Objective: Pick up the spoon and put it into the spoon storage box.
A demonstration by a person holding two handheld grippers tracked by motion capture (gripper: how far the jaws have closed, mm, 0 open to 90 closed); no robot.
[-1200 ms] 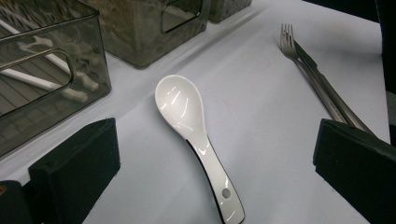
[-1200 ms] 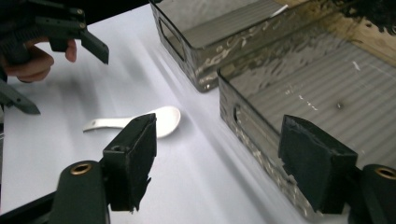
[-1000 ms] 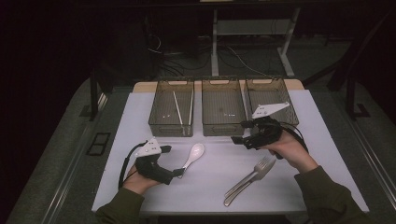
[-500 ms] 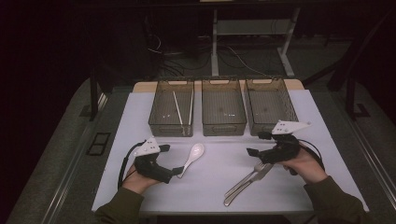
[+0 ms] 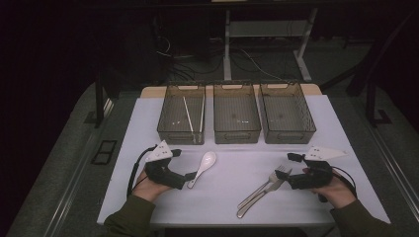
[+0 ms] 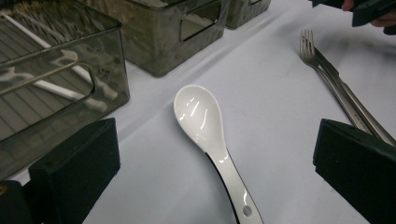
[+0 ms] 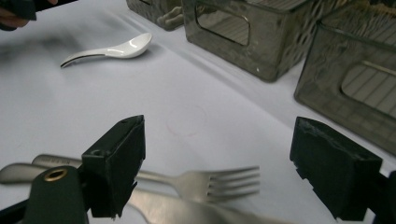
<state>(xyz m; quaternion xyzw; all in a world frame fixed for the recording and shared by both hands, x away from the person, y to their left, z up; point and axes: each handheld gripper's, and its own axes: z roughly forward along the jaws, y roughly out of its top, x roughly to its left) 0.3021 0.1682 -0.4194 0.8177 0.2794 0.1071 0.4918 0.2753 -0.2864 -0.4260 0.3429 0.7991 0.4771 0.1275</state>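
A white ceramic spoon (image 5: 205, 163) lies on the white table cover, its handle toward my left gripper (image 5: 184, 167). In the left gripper view the spoon (image 6: 210, 126) lies between the wide open jaws of the left gripper (image 6: 215, 158), and neither pad touches it. A steel fork (image 5: 276, 178) and a knife (image 5: 254, 197) lie side by side at the right. My right gripper (image 5: 288, 167) sits low beside the fork's head. Its jaws have just been opening. In the right gripper view the fork (image 7: 205, 184) lies under the gap of the open right gripper (image 7: 224, 163), untouched.
Three smoky clear bins stand in a row at the back: the left bin (image 5: 168, 129) holds chopsticks (image 5: 188, 113), then the middle bin (image 5: 236, 136) and the right bin (image 5: 288, 136). The table's front edge (image 5: 222, 223) runs just past the forearms.
My right gripper has come from over the right bin back toward the person and down to the table beside the fork. The left gripper and spoon have stayed put.
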